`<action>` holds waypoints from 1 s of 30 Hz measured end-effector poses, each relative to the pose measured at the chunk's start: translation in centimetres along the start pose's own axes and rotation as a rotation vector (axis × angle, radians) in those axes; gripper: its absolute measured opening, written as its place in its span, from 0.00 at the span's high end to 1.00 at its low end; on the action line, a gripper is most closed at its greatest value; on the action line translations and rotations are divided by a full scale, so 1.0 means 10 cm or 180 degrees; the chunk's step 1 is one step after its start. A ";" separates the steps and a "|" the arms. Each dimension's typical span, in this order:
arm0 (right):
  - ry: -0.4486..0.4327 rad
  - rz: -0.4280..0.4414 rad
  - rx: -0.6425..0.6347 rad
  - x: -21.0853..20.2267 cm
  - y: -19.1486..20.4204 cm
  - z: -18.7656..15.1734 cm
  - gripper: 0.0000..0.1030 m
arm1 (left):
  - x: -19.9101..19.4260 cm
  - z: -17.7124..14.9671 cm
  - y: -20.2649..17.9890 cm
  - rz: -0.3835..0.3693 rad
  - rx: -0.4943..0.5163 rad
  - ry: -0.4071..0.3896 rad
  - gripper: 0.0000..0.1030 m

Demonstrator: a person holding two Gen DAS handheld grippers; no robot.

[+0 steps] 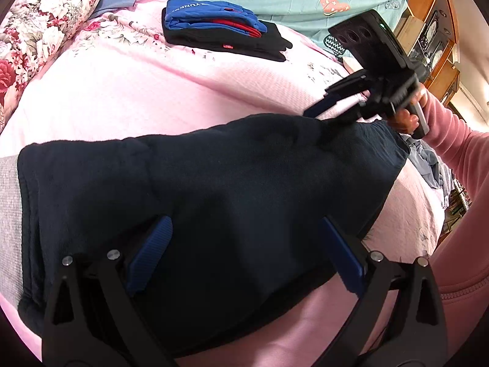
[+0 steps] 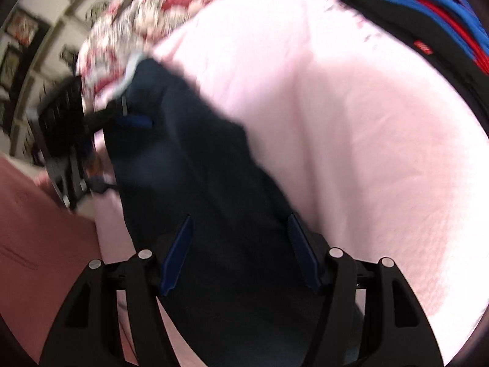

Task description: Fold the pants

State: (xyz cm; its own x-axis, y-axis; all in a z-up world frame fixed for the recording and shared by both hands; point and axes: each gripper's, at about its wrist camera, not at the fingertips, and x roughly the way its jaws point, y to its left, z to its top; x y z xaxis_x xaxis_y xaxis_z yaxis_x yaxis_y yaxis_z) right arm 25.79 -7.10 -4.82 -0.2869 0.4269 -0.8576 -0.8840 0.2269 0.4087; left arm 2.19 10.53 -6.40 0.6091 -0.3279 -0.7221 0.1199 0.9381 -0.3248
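Centrally, we see dark navy pants (image 1: 232, 177) lying flat on a pink bedspread (image 1: 122, 91), fleecy and folded into a broad band. Our left gripper (image 1: 244, 250) hangs over them with jaws wide, gripping nothing. At two o'clock the right gripper (image 1: 324, 107) meets the pants' far edge; its own blurred view shows its jaws (image 2: 241, 250) standing apart over the cloth. Only the left view shows, at twelve o'clock, a folded stack of blue, red and black clothes (image 1: 220, 30) sharply.
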 end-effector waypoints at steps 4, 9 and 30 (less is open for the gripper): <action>-0.0033 0.0121 0.0025 0.07 -0.05 0.10 0.37 | 0.01 0.00 -0.01 0.0013 0.0005 0.0005 0.04; 0.0126 0.0315 -0.0570 0.06 0.38 0.00 0.37 | 0.01 0.00 0.00 -0.0010 0.0002 -0.0002 0.04; -0.0123 0.1908 0.0159 0.59 -0.01 0.39 0.26 | 0.01 0.00 0.02 -0.0036 -0.0013 -0.0001 0.04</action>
State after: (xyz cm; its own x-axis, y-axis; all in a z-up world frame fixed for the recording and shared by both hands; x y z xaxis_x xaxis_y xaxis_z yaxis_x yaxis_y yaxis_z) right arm 25.61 -1.24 -8.70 -0.7155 0.5244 -0.4616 -0.5537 -0.0227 0.8324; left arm 2.34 10.66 -6.54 0.6081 -0.3384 -0.7182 0.1237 0.9339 -0.3353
